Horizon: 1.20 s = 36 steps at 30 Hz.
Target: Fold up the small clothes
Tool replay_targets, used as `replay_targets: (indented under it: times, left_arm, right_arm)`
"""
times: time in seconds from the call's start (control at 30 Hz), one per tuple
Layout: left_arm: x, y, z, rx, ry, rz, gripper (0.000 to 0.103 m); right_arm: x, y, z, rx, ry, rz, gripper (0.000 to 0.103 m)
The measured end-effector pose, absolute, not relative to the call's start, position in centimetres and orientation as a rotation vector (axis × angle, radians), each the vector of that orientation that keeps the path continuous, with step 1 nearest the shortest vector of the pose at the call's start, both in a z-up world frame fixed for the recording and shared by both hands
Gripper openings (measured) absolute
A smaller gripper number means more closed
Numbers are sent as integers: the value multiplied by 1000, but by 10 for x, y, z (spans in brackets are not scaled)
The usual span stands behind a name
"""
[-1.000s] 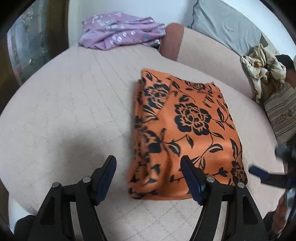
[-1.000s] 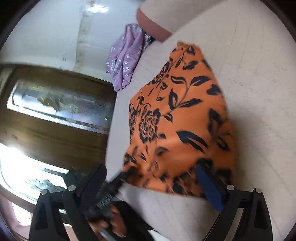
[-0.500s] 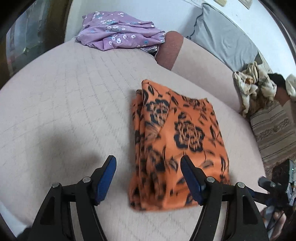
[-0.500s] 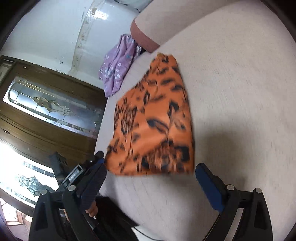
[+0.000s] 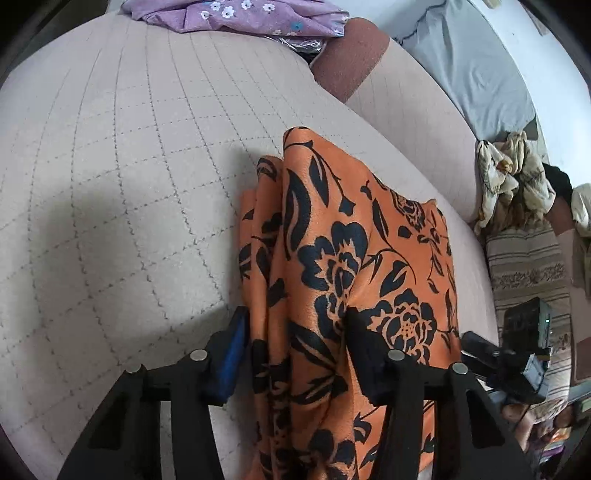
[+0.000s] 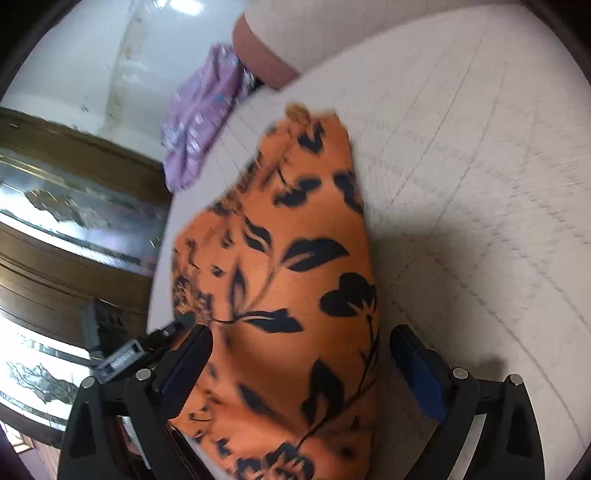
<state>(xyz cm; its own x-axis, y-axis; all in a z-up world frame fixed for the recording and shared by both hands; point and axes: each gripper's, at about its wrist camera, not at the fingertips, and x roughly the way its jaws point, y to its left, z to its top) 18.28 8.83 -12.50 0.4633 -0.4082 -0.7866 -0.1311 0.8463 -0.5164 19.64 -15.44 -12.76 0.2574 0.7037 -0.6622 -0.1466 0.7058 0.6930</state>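
A folded orange cloth with black flowers (image 5: 343, 258) lies on the quilted beige bed (image 5: 129, 184). My left gripper (image 5: 295, 339) straddles its near left edge, one finger on the bedding, the other pressed into the cloth; the jaws stand narrower than before, around several layers. In the right wrist view the same cloth (image 6: 291, 280) fills the gap of my right gripper (image 6: 299, 365), which is open with fingers either side of the near right edge. The right gripper (image 5: 517, 347) also shows at the left view's right edge.
A purple flowered garment (image 5: 236, 14) lies at the bed's far edge. A brown-and-beige cushion (image 5: 354, 62), a grey pillow (image 5: 469, 70) and a crumpled cream cloth (image 5: 513, 173) sit to the right. A wooden glazed door (image 6: 66, 229) stands beyond the bed.
Both grippers have moved forward onto the near edge of the orange cloth. The left jaws have narrowed around its left edge; the right jaws stay wide.
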Motion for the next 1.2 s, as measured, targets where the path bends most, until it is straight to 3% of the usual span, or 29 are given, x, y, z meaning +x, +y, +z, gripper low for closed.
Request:
replay_targets:
  times: [0.03, 0.07, 0.13, 0.2, 0.3, 0.53, 0.63, 0.7, 0.77, 0.87, 1.03, 1.1, 1.2]
  left_arm:
    - [183, 87, -124, -551, 1091, -187, 45]
    - [183, 85, -123, -526, 1092, -186, 41]
    - [181, 84, -120, -510, 1092, -188, 37]
    - [179, 83, -114, -493, 1084, -183, 30]
    - [175, 68, -96, -414, 1052, -177, 27]
    - [163, 25, -47, -381, 961, -290, 27]
    - [167, 3, -50, -363, 994, -315, 38]
    - [173, -9, -70, -297, 1059, -246, 55]
    - [170, -10, -88, -228, 1112, -179, 55]
    - [144, 9, -87, -175, 1065, -153, 55]
    - [105, 31, -61, -117, 964, -156, 56]
    - [100, 22, -65, -79, 968, -156, 59]
    - [100, 14, -88, 4, 1032, -121, 59]
  right_arm:
    - [198, -150, -126, 532, 1171, 617, 92]
    - [199, -144, -124, 493, 1173, 609, 72]
    - [201, -135, -119, 430, 1186, 602, 61]
    - [198, -130, -108, 365, 1166, 595, 40]
    - [188, -133, -83, 336, 1111, 602, 34]
    - [162, -177, -28, 314, 970, 560, 33]
    - [161, -213, -28, 368, 968, 504, 34]
    - [163, -242, -47, 423, 998, 445, 42]
    - [167, -263, -77, 452, 1086, 357, 60]
    - [157, -291, -103, 522, 1130, 272, 61]
    - [140, -286, -56, 493, 944, 333, 62]
    - [146, -272, -41, 474, 898, 400, 72]
    - [169, -247, -55, 484, 939, 461, 74]
